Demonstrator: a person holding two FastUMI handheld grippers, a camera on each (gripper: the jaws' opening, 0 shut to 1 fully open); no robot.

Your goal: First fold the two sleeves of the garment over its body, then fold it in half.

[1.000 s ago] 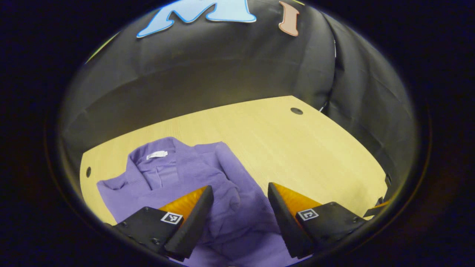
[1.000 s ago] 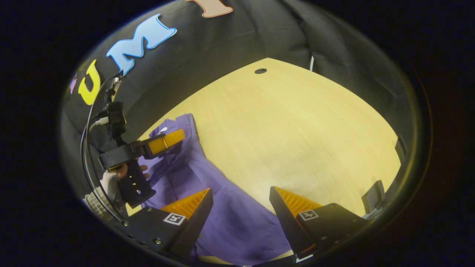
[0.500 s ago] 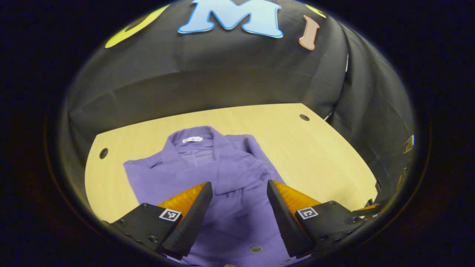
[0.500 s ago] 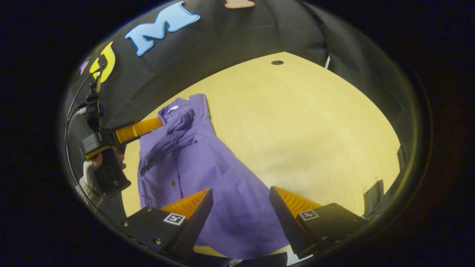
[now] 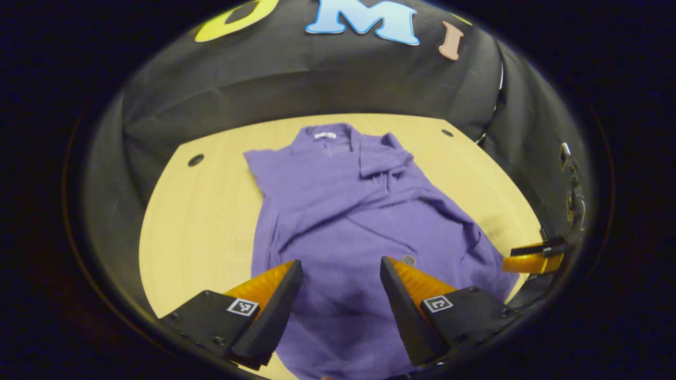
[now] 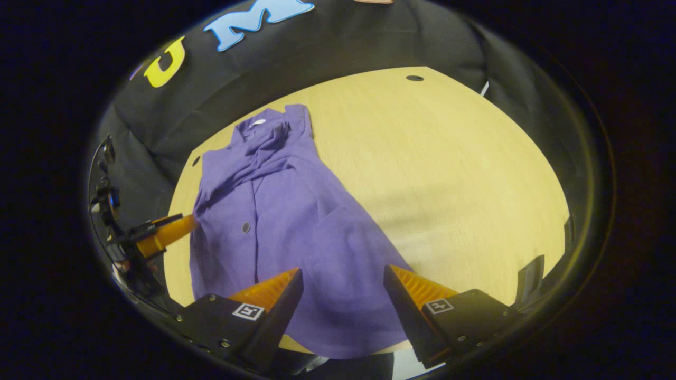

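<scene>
A purple buttoned garment (image 5: 348, 206) lies flat on the wooden table (image 5: 200, 211), collar at the far end, both sleeves folded in over its body. My left gripper (image 5: 340, 274) hangs open above its lower part, nothing between the fingers. In the right gripper view the garment (image 6: 280, 211) stretches from the near edge toward the far left. My right gripper (image 6: 343, 285) stands open over the hem area. The other gripper (image 6: 158, 235) shows at the garment's left side there, and at the right edge in the left gripper view (image 5: 533, 258).
The table has small round holes near its far corners (image 5: 195, 159) (image 6: 414, 78). Bare tabletop (image 6: 449, 174) spreads to the right of the garment. Black cloth walls close in the table on the far sides.
Both grippers have pulled back toward the near edge and risen, so the whole garment now shows. The left gripper left the collar and sleeve area. Both stayed open.
</scene>
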